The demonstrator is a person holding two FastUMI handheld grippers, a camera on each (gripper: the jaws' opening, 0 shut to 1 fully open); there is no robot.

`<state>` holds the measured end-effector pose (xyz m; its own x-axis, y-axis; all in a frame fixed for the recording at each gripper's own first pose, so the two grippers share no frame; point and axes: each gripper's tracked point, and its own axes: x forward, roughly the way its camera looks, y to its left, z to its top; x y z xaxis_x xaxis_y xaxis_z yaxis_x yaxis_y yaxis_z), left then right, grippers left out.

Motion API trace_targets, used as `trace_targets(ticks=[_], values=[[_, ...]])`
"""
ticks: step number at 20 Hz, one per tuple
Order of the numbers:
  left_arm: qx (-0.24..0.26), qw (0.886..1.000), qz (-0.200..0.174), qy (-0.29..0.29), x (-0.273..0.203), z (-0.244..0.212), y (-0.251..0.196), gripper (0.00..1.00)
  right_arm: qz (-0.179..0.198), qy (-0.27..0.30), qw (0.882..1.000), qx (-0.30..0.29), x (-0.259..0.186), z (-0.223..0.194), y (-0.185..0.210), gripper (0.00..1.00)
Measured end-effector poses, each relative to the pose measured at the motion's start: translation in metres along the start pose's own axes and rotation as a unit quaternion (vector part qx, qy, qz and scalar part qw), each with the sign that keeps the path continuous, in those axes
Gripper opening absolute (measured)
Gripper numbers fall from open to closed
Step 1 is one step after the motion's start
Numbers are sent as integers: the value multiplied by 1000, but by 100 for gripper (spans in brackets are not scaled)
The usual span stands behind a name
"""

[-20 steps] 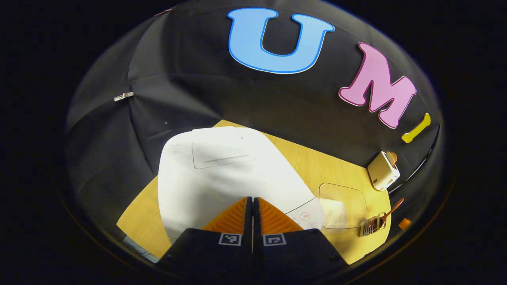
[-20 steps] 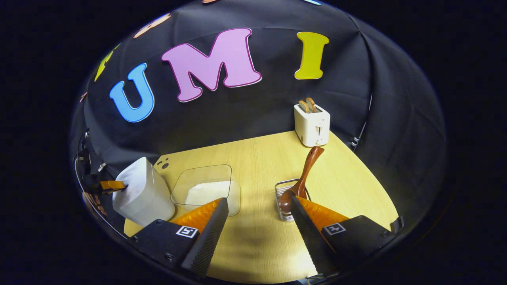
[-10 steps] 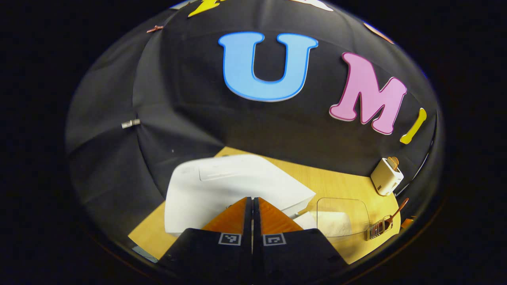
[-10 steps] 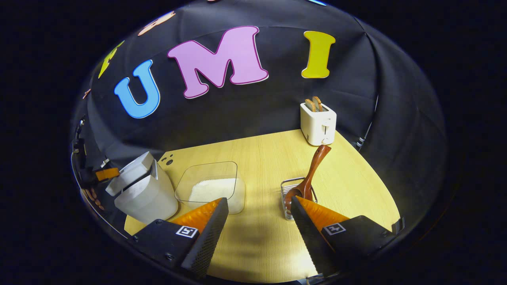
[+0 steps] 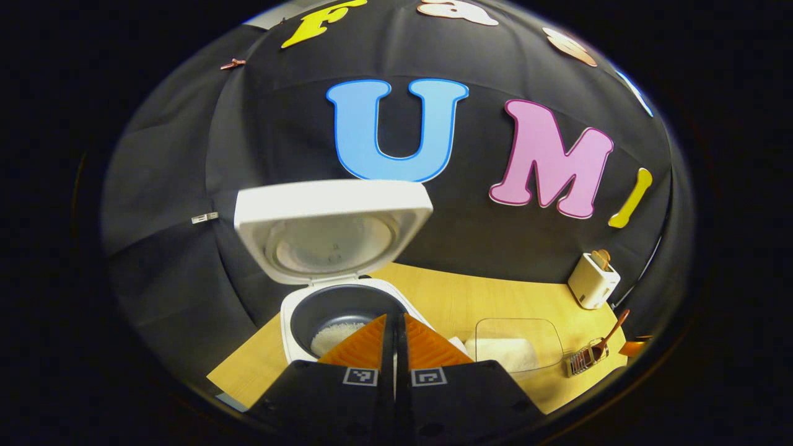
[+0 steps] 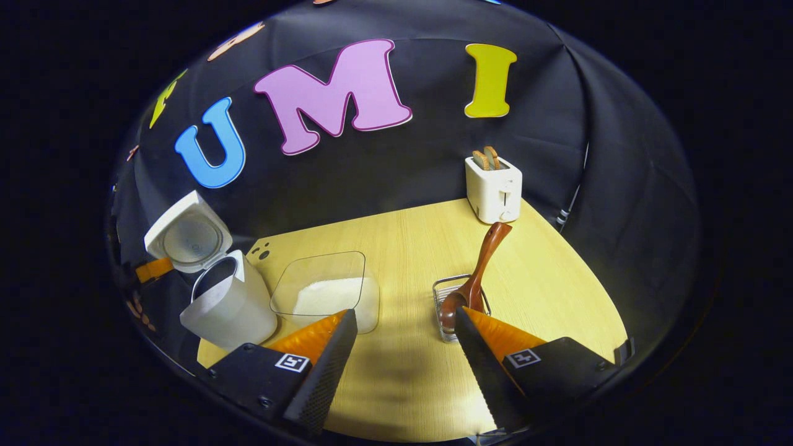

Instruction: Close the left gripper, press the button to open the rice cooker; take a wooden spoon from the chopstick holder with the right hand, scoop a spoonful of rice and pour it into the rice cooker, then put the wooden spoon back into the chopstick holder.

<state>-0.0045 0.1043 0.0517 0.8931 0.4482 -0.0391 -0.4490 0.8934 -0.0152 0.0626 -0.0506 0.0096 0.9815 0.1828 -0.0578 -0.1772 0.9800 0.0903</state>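
Gleaming yellow wooden table (image 6: 421,248), black-draped booth

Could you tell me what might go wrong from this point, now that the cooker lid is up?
The wooden spoon leans out of the small wire chopstick holder; a pull by the open right gripper might tip the holder. The clear rice container sits right beside the rice cooker, so a full spoon could spill over the table.
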Motion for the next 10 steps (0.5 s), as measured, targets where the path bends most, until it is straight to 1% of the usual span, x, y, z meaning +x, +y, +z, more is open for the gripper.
trace_targets(ticks=[4,6,8,10], values=[[-1,1000,-21,-6,-14,-5,-25,5,4,3,1000,9,6,3,-10,99],[-3,1000,-22,-14,-20,-2,-34,5,6,2,1000,14,11,8,-15,98],[-8,999,-35,-17,-26,-5,-49,5,5,0,1000,19,17,14,-21,98],[-7,999,-37,-17,-32,-7,-56,6,3,-3,1000,23,24,22,-30,98]])
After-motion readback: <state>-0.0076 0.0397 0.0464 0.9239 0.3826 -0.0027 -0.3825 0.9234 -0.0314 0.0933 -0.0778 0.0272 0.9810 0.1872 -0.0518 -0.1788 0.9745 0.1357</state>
